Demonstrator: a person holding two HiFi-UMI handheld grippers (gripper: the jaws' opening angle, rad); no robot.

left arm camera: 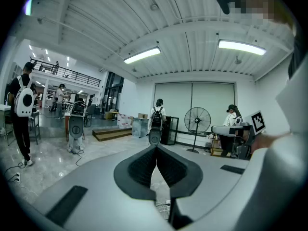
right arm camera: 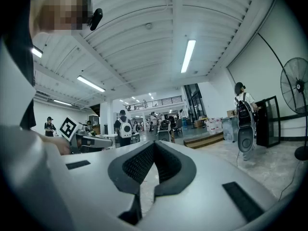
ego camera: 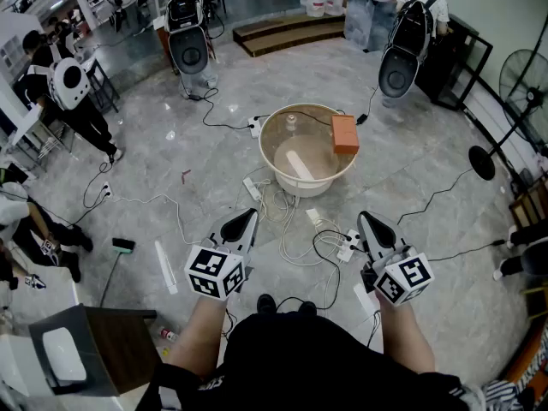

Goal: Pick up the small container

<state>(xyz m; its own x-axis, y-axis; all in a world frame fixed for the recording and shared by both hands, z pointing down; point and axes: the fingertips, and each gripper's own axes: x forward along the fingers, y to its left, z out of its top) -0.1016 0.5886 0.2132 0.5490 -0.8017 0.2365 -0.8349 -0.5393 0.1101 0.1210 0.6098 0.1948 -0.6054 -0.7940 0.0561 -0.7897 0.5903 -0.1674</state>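
At the far left a dark side table [ego camera: 120, 345] stood by the person's hip; beside it the left gripper [ego camera: 244, 223] was held out over the grey marble floor [ego camera: 171, 157], tipped a little downward, and in its own view the left gripper [left arm camera: 155, 149] had its jaws pressed together with nothing between them; ahead and between the two tools a round pale basin [ego camera: 272, 168] sat on the floor among white cables [ego camera: 291, 229]; the small container [ego camera: 291, 122] stood upright inside the basin near its far rim, well apart from both grippers; an orange box [ego camera: 345, 134] rested on the basin's right rim; further right the right gripper [ego camera: 370, 223] was held level, and its own view showed the right gripper [right arm camera: 154, 145] likewise closed tip to tip and empty; a standing fan [ego camera: 522, 80] stood at the far right edge
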